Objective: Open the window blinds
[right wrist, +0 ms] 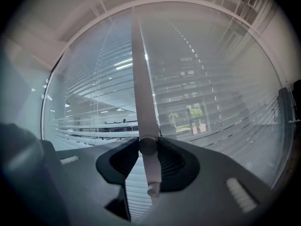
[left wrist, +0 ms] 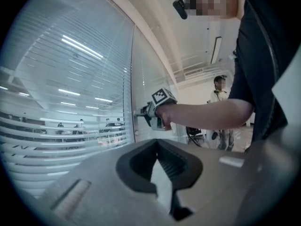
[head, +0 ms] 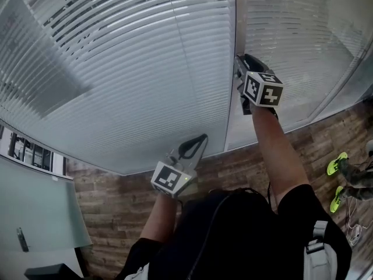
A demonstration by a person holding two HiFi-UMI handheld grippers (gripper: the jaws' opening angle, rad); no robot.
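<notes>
1. Blinds fill the upper left of the head view. Their thin slats look light and easily bent, and seem to lie behind glass, so I judge they should not be handled directly.
2. Nearest, low in the middle of the head view, the left gripper hangs clear of the window. Its jaw tips are together and nothing is between them.
3. Next, at upper right of centre, the right gripper reaches level to the post between the panes. Its jaws pinch a small round knob, and the pads press on both sides.
4. The knob looks hard, smooth and stubby, so it probably slips under a loose grip. It is best held square across its barrel and rolled about its own axis. Force is likely not needed.
5. At the far left of the left gripper view the lower slats already show gaps, with a lit room beyond.
6. Nothing blocks the knob. The post is close behind it, so the jaw tips could scrape there.
7. Farther off, at lower right of the head view, a bystander's green shoes stand on the wood floor, well apart.
</notes>
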